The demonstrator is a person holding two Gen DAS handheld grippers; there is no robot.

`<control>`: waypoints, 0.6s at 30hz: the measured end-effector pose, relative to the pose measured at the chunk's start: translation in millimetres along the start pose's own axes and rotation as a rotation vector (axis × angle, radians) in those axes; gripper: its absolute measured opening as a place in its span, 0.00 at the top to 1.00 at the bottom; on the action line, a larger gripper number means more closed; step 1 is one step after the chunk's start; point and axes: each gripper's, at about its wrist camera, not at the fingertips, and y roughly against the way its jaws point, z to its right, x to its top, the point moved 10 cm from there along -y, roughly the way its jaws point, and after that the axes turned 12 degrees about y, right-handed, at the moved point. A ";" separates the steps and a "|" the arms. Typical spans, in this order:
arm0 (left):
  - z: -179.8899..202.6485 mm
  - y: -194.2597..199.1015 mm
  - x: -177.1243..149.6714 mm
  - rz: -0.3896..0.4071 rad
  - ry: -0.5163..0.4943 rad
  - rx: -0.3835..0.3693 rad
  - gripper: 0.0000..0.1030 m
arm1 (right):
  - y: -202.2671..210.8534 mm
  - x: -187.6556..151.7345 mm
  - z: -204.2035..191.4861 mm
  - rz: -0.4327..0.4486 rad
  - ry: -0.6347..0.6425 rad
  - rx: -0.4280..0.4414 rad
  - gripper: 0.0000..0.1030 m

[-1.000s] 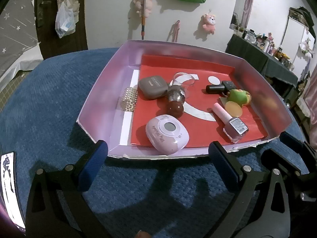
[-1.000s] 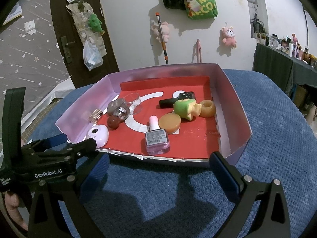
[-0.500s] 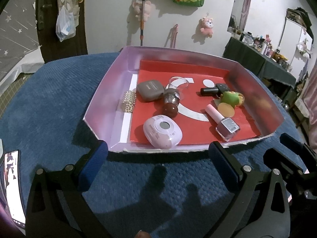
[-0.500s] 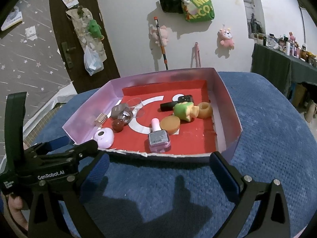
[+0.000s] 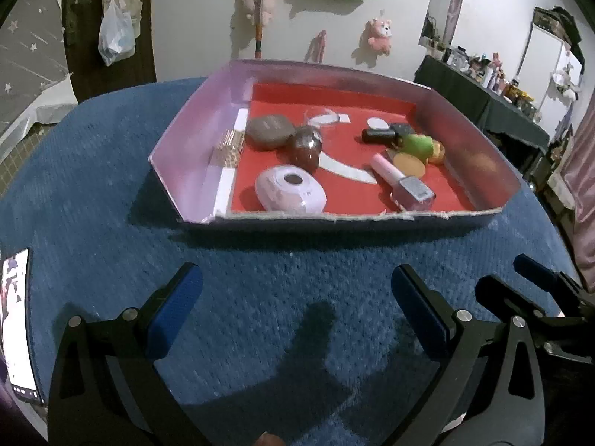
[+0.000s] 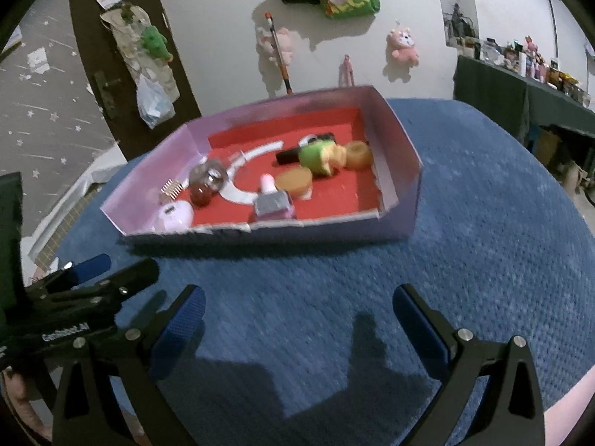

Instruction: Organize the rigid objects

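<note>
A shallow box (image 5: 193, 148) (image 6: 401, 156) with lilac walls and a red floor sits on the blue cloth. Inside lie a pale pink oval case (image 5: 290, 193) (image 6: 174, 216), a grey compact (image 5: 268, 131), a brown round bottle (image 5: 305, 145) (image 6: 208, 182), a pink nail polish bottle (image 5: 403, 182) (image 6: 273, 200), a green toy (image 5: 418, 145) (image 6: 318, 156), a black tube (image 5: 379, 134) and a gold comb (image 5: 230, 148). My left gripper (image 5: 297, 310) and right gripper (image 6: 299, 321) hover open over the cloth, short of the box's near wall, both holding nothing.
A phone (image 5: 16, 330) lies at the left edge of the cloth. The other gripper (image 5: 539, 297) (image 6: 85, 290) shows at each view's side. A dark table (image 5: 483, 104) crowded with small items stands at the right. Plush toys hang on the white wall (image 5: 208, 11).
Both grippers have drawn back from the box, which now sits farther off and smaller. The objects inside have not moved.
</note>
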 end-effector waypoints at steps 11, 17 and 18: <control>-1.0 -10.5 -20.4 -0.056 -0.002 0.002 0.00 | -13.4 -21.9 8.7 -0.068 -0.016 -0.022 0.00; -3.2 -18.1 -27.4 -0.074 -0.003 0.021 0.00 | -16.5 -23.1 7.8 -0.068 0.002 -0.045 0.00; -3.6 -18.5 -28.2 -0.068 -0.015 0.032 0.00 | -16.7 -23.3 7.6 -0.067 0.004 -0.047 0.00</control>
